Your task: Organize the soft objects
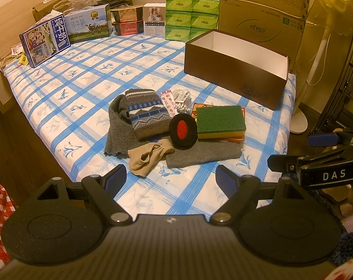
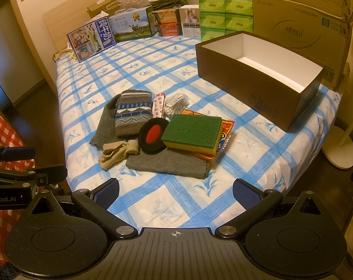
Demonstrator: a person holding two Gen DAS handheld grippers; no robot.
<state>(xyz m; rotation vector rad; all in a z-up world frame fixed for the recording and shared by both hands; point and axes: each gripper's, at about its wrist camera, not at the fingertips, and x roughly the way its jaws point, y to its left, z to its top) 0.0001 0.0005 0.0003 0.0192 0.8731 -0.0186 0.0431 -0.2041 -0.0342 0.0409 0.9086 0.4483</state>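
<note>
Two tools, one per hand, above the near edge of a bed covered by a white sheet with a blue grid and blue flower motifs (image 1: 87, 88). The left tool (image 1: 170, 182) has its jaws spread wide and holds nothing; the right tool (image 2: 175, 192) is likewise spread wide and holds nothing. Each appears at the margin of the other's view.

One cluster of soft objects lies on the sheet near the bed's front edge, just beyond both tools:
- one grey knitted item with blue, white and brown zigzag bands (image 1: 146, 113), folded, resting on
- one dark grey fuzzy cloth (image 1: 114, 130), spread flat to the left;
- one beige stocking (image 1: 148, 157), crumpled, at the front of the cluster;
- one round black pad with a red oval centre (image 1: 183, 130), tilted, leaning against
- one rectangular sponge, green scouring face on a yellow body (image 1: 220, 121), lying on a red-and-orange printed packet (image 2: 225, 137);
- one flat grey felt rectangle (image 1: 203, 155), beneath the pad and the sponge.

Behind the knitted item lie one narrow red-and-white packet (image 1: 168, 103) and one clear bag of cotton swabs (image 1: 182, 101).

One open rectangular box, brown outside and white inside (image 1: 234, 74), stands on the sheet behind and to the right of the cluster, well apart from it. Its visible interior shows no contents.

Along the head of the bed stand two blue milk cartons (image 1: 45, 39), green tissue packs (image 1: 191, 15) in a stacked block, and one large tan cardboard carton (image 1: 265, 16).
</note>
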